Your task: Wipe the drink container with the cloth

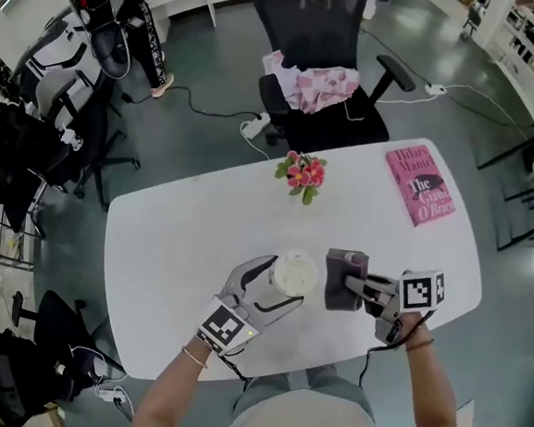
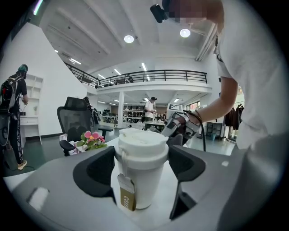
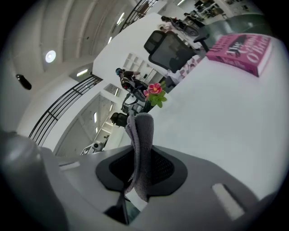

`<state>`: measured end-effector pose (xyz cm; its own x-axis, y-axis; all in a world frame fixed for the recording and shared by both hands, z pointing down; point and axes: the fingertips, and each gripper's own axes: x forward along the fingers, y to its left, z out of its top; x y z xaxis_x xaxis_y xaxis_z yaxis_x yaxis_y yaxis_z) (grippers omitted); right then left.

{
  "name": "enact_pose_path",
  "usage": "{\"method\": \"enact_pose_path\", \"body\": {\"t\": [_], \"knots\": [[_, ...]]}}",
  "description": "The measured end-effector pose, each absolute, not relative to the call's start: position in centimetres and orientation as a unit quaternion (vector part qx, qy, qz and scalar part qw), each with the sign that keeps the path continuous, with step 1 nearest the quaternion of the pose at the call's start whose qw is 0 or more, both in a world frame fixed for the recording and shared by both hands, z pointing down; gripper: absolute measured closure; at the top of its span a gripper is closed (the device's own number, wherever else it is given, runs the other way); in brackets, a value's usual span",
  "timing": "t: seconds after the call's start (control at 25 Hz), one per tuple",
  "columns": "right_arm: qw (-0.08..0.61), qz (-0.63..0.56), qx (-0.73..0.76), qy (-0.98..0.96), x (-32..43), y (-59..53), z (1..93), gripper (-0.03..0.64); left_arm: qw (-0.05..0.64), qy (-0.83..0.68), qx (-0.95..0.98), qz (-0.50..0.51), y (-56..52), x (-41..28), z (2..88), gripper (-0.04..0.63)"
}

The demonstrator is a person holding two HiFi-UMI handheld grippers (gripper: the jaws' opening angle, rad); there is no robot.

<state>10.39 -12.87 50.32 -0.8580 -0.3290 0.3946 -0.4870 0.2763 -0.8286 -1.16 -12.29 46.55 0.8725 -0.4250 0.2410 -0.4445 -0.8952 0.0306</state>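
Note:
A white drink container (image 1: 294, 274) with a white lid stands on the white table (image 1: 171, 246) near its front edge. My left gripper (image 1: 272, 289) reaches it from the front left, jaws pressed on both sides. In the left gripper view the cup (image 2: 141, 153) fills the gap of the left gripper (image 2: 141, 170), and a tea-bag tag (image 2: 127, 198) hangs down its side. My right gripper (image 1: 358, 288) is shut on a folded grey-purple cloth (image 1: 343, 278) just right of the cup, a narrow gap apart. The cloth (image 3: 141, 135) stands upright in the right gripper (image 3: 140, 169).
A small bunch of pink flowers (image 1: 300, 174) sits at the table's far middle. A pink book (image 1: 421, 186) lies at the far right. A black office chair (image 1: 322, 64) with pink fabric on it stands beyond the table. Cables run over the floor.

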Motion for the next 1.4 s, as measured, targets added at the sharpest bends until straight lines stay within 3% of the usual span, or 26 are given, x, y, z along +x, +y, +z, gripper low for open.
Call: {"method": "enact_pose_path", "body": {"t": [0.48, 1.4], "knots": [[0.202, 0.462, 0.127, -0.854, 7.8, -17.1, 44.9, 0.546, 0.034, -0.200, 0.973, 0.107, -12.2, -1.2, 46.3, 0.219], [0.269, 0.415, -0.015, -0.869, 3.6, -19.3, 46.8, 0.546, 0.033, -0.181, 0.979, 0.085, -12.6, -1.3, 46.2, 0.219]]}}
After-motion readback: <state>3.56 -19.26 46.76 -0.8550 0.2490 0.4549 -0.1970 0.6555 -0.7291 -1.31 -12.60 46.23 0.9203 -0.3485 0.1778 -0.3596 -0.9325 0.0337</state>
